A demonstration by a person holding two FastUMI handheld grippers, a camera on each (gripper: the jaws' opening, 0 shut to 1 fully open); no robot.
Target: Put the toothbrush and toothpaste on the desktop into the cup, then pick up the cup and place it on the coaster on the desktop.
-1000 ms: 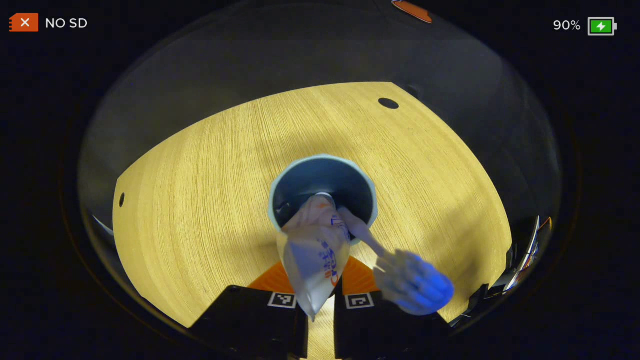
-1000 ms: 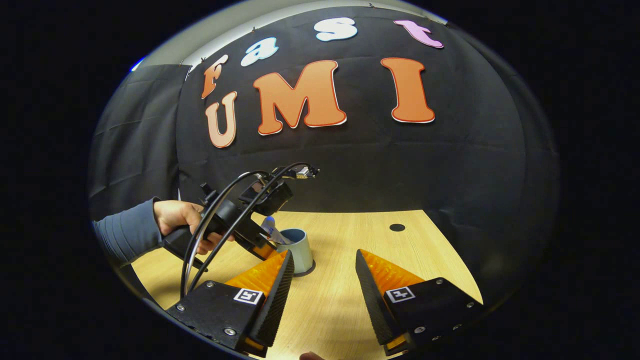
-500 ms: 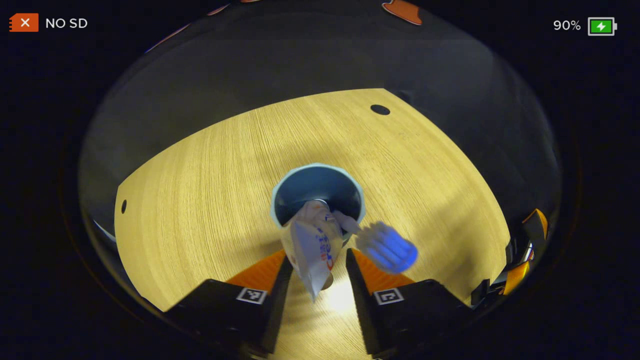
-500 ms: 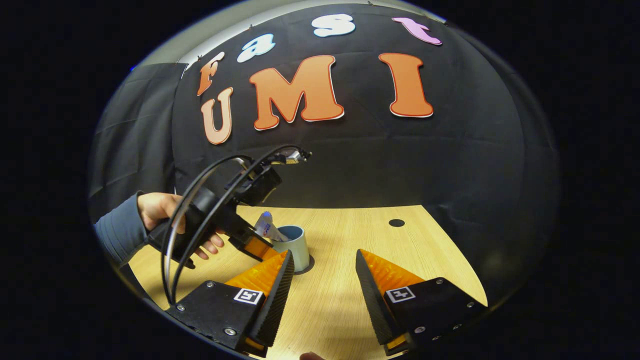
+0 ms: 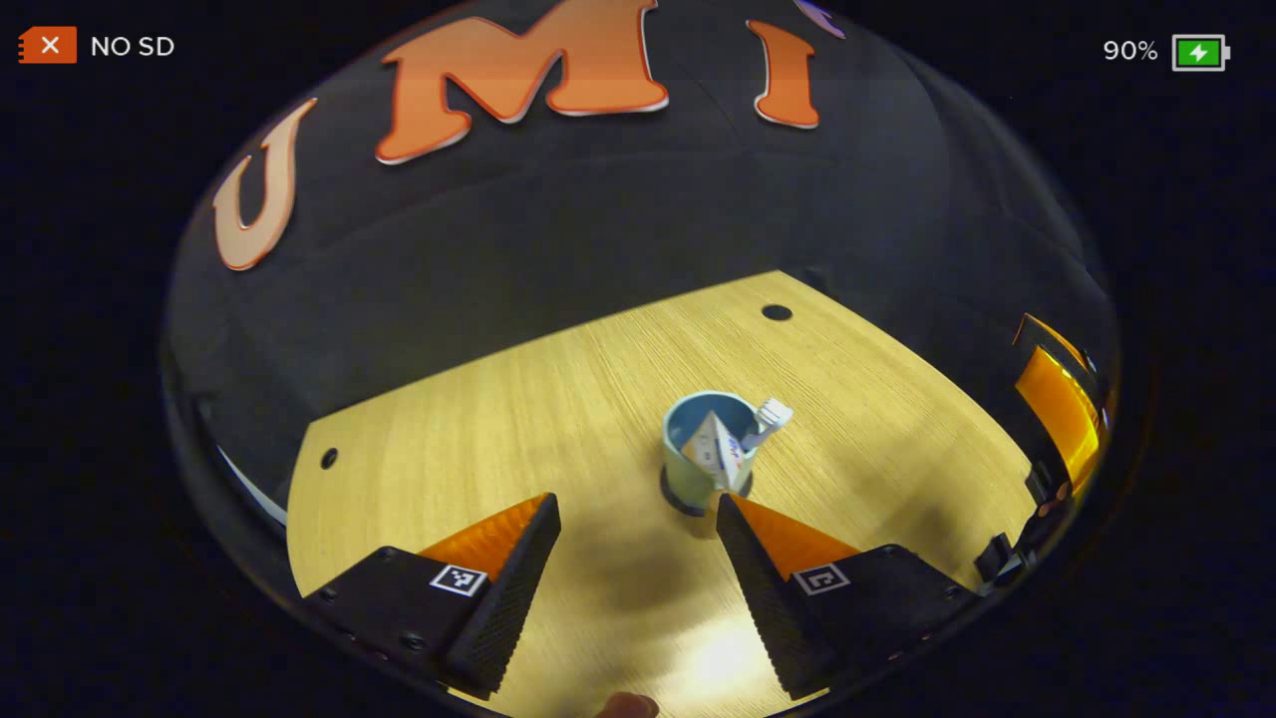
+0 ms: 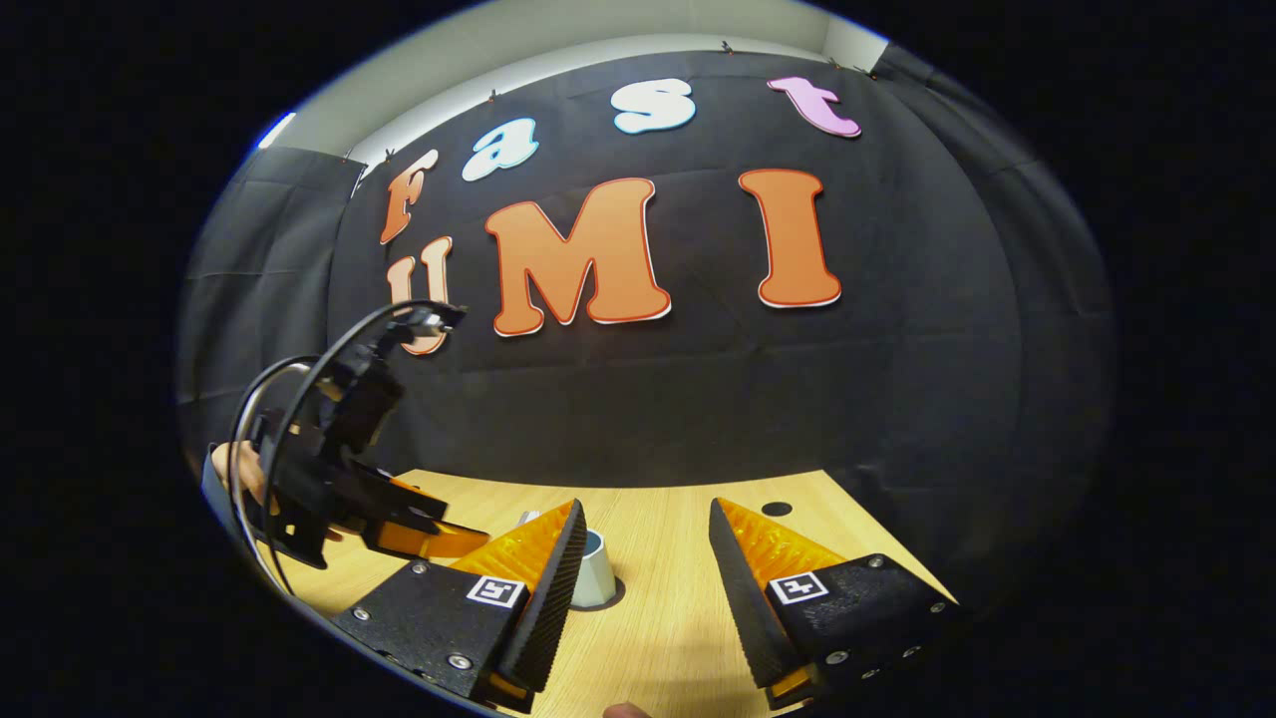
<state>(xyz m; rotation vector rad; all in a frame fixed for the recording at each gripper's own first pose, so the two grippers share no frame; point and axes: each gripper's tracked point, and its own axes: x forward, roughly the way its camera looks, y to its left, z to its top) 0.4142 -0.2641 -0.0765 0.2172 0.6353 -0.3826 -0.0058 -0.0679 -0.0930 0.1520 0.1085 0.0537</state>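
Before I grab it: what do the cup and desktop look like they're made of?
Cup: smooth, matte pale blue-grey wall with no sharp glints, likely plastic, possibly ceramic. Desktop: light wood-grain surface with fine parallel lines and a soft sheen, probably laminate or veneer.

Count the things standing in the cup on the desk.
2: the toothpaste leans at the near side of the cup; the toothbrush sticks out over its right rim. Anything smaller inside would be hidden.
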